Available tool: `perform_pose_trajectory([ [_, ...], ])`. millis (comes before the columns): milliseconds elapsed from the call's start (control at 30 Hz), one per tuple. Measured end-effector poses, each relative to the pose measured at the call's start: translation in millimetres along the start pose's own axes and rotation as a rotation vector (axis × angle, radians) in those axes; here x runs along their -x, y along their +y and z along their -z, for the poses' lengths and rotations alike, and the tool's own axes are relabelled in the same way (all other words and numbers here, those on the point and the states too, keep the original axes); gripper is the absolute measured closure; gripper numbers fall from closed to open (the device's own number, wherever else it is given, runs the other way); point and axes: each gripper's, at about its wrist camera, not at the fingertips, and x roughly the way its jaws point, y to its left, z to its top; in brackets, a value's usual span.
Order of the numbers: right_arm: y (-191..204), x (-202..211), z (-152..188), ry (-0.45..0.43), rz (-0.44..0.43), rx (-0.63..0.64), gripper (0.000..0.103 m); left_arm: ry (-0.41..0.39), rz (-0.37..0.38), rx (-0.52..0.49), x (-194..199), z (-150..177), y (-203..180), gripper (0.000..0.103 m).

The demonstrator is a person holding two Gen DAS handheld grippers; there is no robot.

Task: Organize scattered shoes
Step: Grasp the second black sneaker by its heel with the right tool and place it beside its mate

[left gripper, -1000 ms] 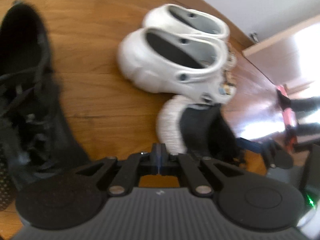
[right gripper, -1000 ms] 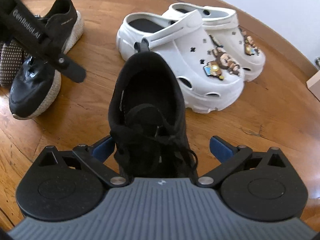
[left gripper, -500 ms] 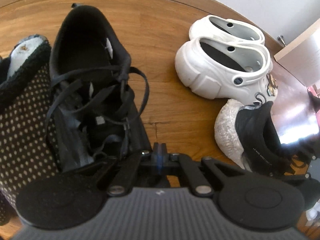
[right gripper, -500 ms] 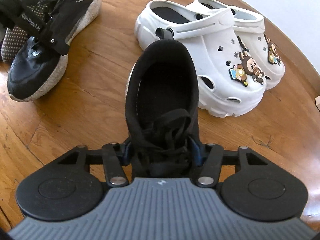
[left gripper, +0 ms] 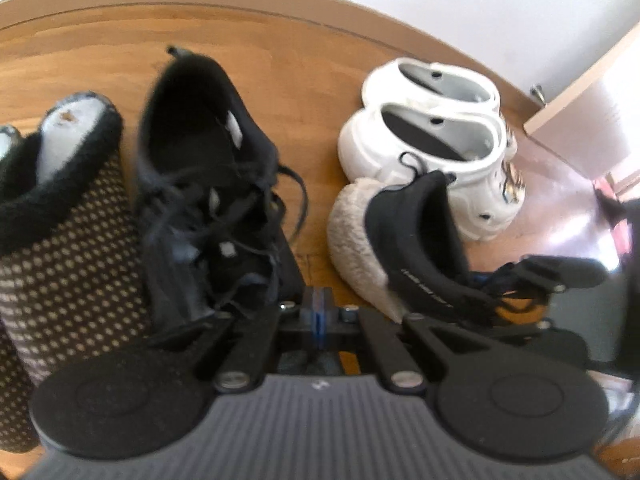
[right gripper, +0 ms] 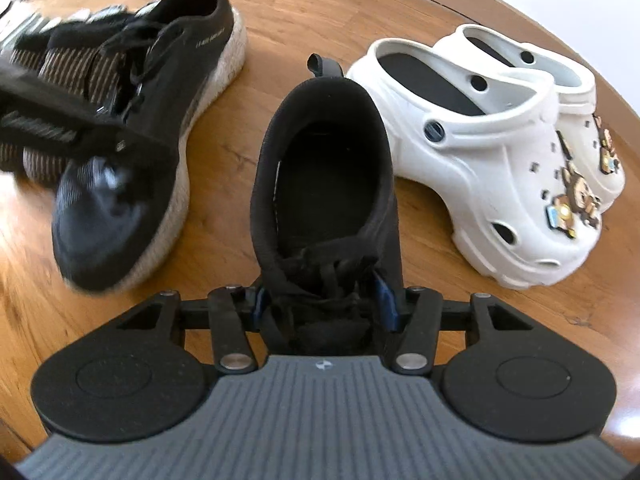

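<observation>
Your right tongs (right gripper: 320, 304) are gripping a black sneaker (right gripper: 324, 184) (laces end) on the floor (right gripper: 280, 20), beside the white clogs (right gripper: 500, 152). Your left tongs (left gripper: 316, 314) are pinched shut, holding nothing.

Toe of the black lace-up sneaker (right gripper: 324, 184) hidden beneath the right gripper (right gripper: 322, 300) body. Dotted brown fleece-lined slipper (left gripper: 60, 248) cut off at the left edge of the left wrist view; in the right wrist view it is motion-blurred. Printed lettering on the black sneaker with the white textured sole (left gripper: 416, 240) too small to read. Charms on the white chunky clogs (left gripper: 432, 152) smeared beyond recognition in the left wrist view. Far right of that view washed out by glare.
</observation>
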Motion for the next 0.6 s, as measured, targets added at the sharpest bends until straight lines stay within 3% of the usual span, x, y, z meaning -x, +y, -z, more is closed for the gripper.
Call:
perform_pose_trajectory([
  [233,12,-12,-31,0.011,0.001,-0.088,0.053,-0.037,0.004,0.059,25,-8,14,0.103],
  [600,36,-32,-73,0.001,0.02,-0.13,0.052,-0.118,-0.017,0.049,48,-18,22,0.103],
])
